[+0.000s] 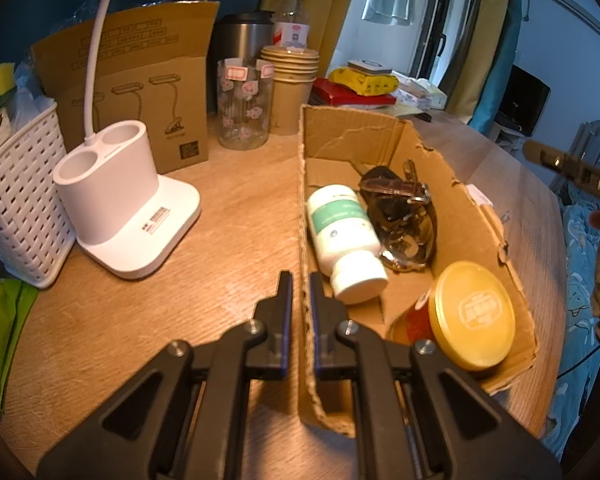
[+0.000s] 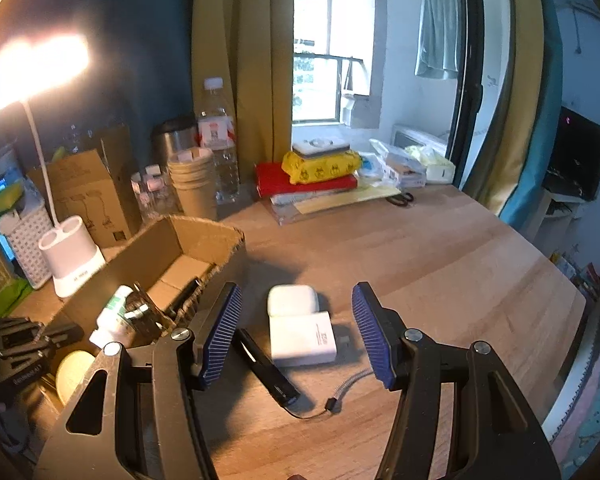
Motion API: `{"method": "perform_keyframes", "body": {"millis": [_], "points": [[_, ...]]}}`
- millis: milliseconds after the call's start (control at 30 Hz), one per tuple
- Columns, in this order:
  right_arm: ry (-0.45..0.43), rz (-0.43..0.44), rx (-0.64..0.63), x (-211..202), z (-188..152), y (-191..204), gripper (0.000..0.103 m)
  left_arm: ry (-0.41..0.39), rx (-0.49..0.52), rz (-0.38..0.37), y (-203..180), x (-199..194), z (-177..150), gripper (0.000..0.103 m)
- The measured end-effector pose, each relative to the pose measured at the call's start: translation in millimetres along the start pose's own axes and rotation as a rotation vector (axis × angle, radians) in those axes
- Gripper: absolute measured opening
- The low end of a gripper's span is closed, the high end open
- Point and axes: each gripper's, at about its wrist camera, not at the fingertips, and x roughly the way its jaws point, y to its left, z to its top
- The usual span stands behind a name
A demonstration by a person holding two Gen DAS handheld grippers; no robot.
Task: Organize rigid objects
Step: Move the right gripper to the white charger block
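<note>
An open cardboard box [image 1: 472, 224] lies on the wooden table. It holds a white medicine bottle [image 1: 342, 236], dark sunglasses [image 1: 404, 220] and a jar with a yellow lid [image 1: 472, 314]. My left gripper [image 1: 301, 284] is shut on the box's near left wall. In the right wrist view the box [image 2: 204, 240] is at left. My right gripper [image 2: 296, 312] is open above a white earbud case [image 2: 292, 299], a white charger block [image 2: 302, 338] and a black pen-like object [image 2: 266, 368] with a cord, all on the table.
A white lamp base [image 1: 120, 208], a white basket [image 1: 16, 200], a lamp carton [image 1: 140, 84], a glass jar [image 1: 242, 104], paper cups [image 1: 290, 80] and bottles stand at the back. Books, a yellow pack [image 2: 320, 166] and scissors [image 2: 400, 199] lie by the window.
</note>
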Motion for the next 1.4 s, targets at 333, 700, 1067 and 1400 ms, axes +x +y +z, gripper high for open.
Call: {"method": "perform_keyframes", "body": {"millis": [333, 700, 1067, 1400], "points": [[0.061, -0.007, -0.015, 26, -18, -1, 0.067, -0.001, 0.0, 0.001, 0, 0, 0, 0.007], [0.112, 0.012, -0.023, 50, -29, -1, 0.067, -0.001, -0.001, 0.001, 0, 0, 0, 0.007], [0.153, 0.035, -0.059, 77, -34, 1, 0.067, -0.001, -0.001, -0.001, 0, 1, 0, 0.007], [0.188, 0.045, -0.089, 100, -31, 1, 0.067, -0.002, -0.001, -0.002, -1, 1, 0, 0.007]]}}
